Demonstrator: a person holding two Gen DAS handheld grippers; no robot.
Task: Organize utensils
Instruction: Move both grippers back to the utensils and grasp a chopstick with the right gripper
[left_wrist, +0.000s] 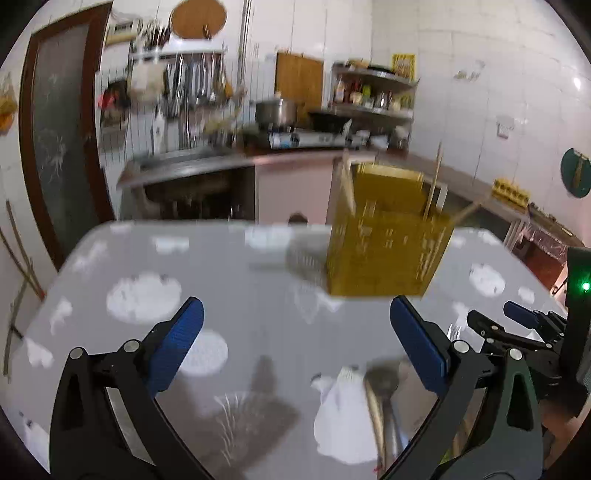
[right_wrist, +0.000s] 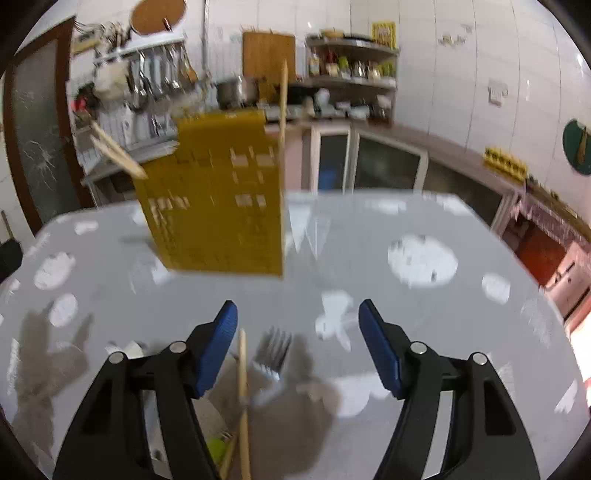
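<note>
The grey desk (right_wrist: 369, 258) with white cloud print is carrying a yellow perforated plastic utensil basket (right_wrist: 218, 206), a metal fork (right_wrist: 273, 350) and a wooden chopstick (right_wrist: 242, 373) lying near its front edge.

A lived-in home kitchen, blurred by motion. White wall tiles (left_wrist: 461, 92) run up behind a steel counter (left_wrist: 207, 166). A gas stove (left_wrist: 306, 138) carries a metal pot (left_wrist: 275, 110). Ladles and spatulas hang from a rack (right_wrist: 155, 74). Corner shelves (right_wrist: 351, 74) hold bottles and jars. A wooden cutting board (right_wrist: 267, 53) leans against the wall, beyond a table (right_wrist: 369, 266) in grey cloud-print cloth.
</note>
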